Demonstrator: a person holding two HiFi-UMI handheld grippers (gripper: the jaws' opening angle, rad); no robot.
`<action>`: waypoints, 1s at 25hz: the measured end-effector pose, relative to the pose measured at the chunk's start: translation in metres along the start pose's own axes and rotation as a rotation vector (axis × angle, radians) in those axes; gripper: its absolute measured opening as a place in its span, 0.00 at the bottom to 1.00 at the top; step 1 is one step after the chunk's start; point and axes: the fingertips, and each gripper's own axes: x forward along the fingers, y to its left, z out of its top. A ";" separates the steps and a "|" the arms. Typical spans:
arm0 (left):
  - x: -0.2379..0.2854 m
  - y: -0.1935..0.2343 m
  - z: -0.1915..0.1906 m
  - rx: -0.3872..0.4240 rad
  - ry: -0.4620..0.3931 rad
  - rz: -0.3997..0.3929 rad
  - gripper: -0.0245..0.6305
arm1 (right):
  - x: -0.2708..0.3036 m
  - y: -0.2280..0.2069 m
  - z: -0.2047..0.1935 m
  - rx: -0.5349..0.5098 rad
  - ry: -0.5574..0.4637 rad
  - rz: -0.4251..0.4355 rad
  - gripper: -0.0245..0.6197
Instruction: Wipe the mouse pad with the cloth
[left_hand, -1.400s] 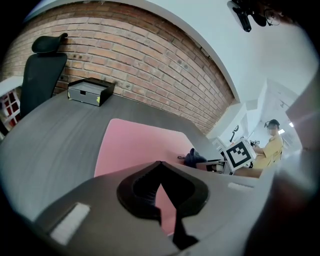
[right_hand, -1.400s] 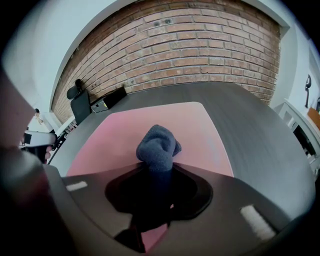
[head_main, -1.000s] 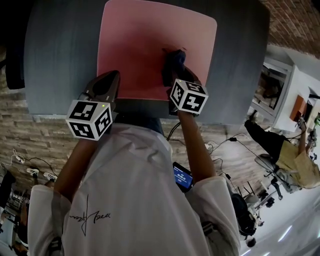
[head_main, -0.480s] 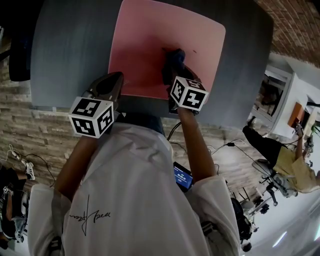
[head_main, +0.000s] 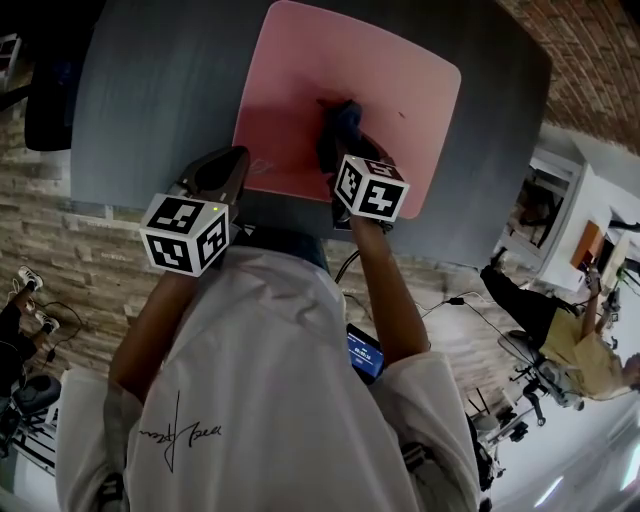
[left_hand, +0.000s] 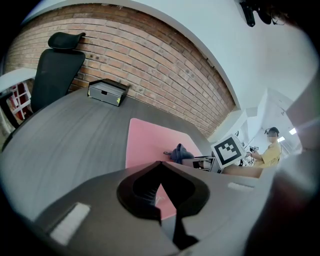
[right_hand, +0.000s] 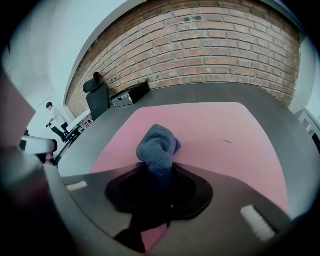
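A pink mouse pad (head_main: 400, 80) (left_hand: 150, 142) (right_hand: 215, 130) lies on the dark grey table (head_main: 160, 90). A bunched blue-grey cloth (head_main: 343, 120) (right_hand: 157, 145) (left_hand: 178, 152) rests on the pad's middle, and my right gripper (head_main: 342, 140) (right_hand: 155, 172) is shut on its near end. My left gripper (head_main: 222, 172) (left_hand: 159, 197) hovers at the pad's near left corner with its jaws together and nothing between them.
A black box (left_hand: 106, 92) (right_hand: 131, 93) and a black office chair (left_hand: 56, 67) (right_hand: 98, 95) stand at the table's far side by the brick wall. A small dark speck (right_hand: 227, 141) marks the pad. People sit off to the right (head_main: 575, 330).
The right gripper and cloth have shifted slightly toward the pad's left half. The head view has swung, so pad and table appear further right. The left gripper holds its place.
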 end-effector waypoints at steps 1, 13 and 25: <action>-0.002 0.002 0.000 -0.002 -0.003 0.004 0.04 | 0.001 0.003 0.000 -0.003 0.001 0.003 0.20; -0.018 0.021 -0.006 -0.030 -0.013 0.026 0.04 | 0.015 0.043 0.003 -0.053 0.010 0.051 0.20; -0.030 0.041 -0.006 -0.055 -0.028 0.048 0.04 | 0.029 0.082 0.005 -0.088 0.025 0.093 0.20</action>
